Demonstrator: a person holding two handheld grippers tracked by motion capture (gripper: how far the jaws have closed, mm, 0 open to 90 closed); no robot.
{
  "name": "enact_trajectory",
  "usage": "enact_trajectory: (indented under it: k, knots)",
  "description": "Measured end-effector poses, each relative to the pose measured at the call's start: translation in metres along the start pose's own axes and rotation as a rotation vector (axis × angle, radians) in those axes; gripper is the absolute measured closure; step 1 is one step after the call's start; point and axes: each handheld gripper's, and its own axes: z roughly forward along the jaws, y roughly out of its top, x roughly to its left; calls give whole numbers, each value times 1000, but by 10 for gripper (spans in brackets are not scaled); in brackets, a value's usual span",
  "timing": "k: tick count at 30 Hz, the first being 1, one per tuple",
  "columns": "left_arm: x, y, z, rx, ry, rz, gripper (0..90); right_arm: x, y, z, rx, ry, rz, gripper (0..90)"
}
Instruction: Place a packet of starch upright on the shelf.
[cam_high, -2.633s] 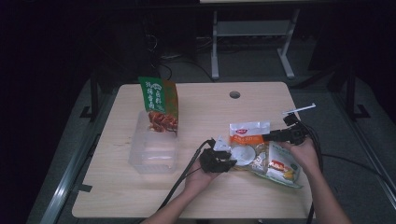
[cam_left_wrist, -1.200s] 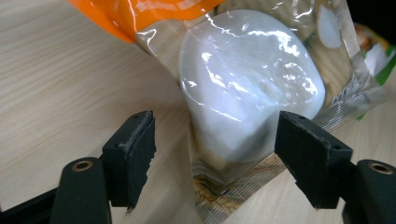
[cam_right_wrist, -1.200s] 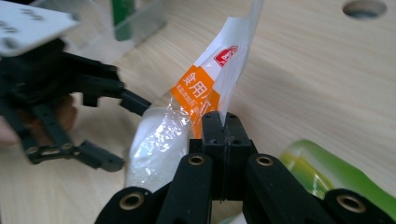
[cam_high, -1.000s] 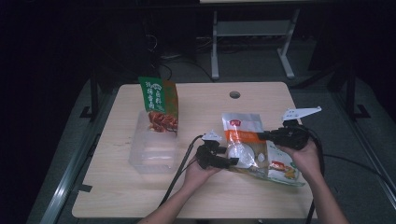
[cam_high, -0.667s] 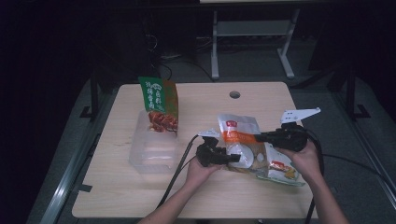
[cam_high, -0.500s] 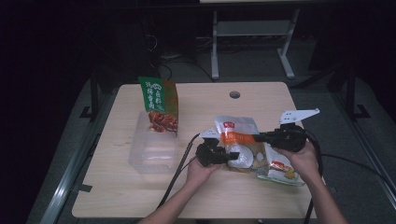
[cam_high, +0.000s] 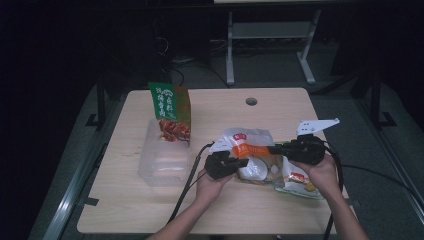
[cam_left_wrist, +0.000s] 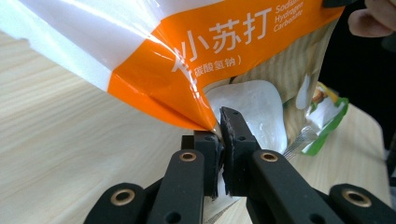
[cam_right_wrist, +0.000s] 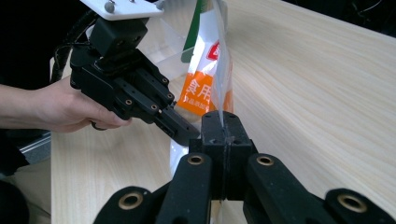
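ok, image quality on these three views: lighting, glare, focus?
High view: dim, surroundings near black, the table alone lit, soft detail. Left gripper view: bright, the orange-and-white pouch shows glare streaks on its film, print sharp. Right gripper view: evenly lit, the right tongs slightly soft up close, wood grain clear.

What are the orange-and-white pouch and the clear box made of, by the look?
Orange-and-white pouch: likely glossy plastic film; it creases and catches highlights, pinched by both grippers. Clear box: seemingly rigid translucent plastic; the wood grain shows faintly through its walls.
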Motion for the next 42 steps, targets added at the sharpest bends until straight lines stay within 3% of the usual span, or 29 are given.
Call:
enact_trajectory:
  k: [3, 4, 5, 8, 13, 17, 18, 20, 26, 30, 42]
  knots:
    - [-1, -1, -5, 20, 42, 51, 865, 1, -2, 4, 26, -1, 9, 867]
    - [-1, -1, -5, 20, 42, 51, 867, 1, -2, 4, 26, -1, 9, 867]
    - [-1, -4, -6, 26, 59, 54, 871, 1, -5, 9, 68, -7, 10, 845]
    - [0, -6, -7, 14, 49, 37, 876, 2, -13, 19, 111, 5, 21, 838]
    - [-4, -7, -9, 24, 56, 69, 876, 2, -19, 31, 136, 22, 38, 776]
    - [-5, -7, -10, 35, 55, 79, 875, 4, -18, 41, 160, 31, 32, 799]
    - [-5, -7, -10, 35, 55, 79, 874, 4, -18, 41, 160, 31, 32, 799]
    - [-6, -7, -11, 35, 57, 89, 866, 5, -17, 43, 164, 24, 28, 893]
    - [-5, -6, -18, 35, 53, 75, 788, 7, -16, 40, 145, 22, 29, 900]
    - [-6, -4, -29, 44, 66, 86, 686, 10, -14, 35, 110, 3, 18, 900]
    - [-17, -11, -47, 68, 78, 165, 627, 13, -3, 29, 74, -46, -1, 900]
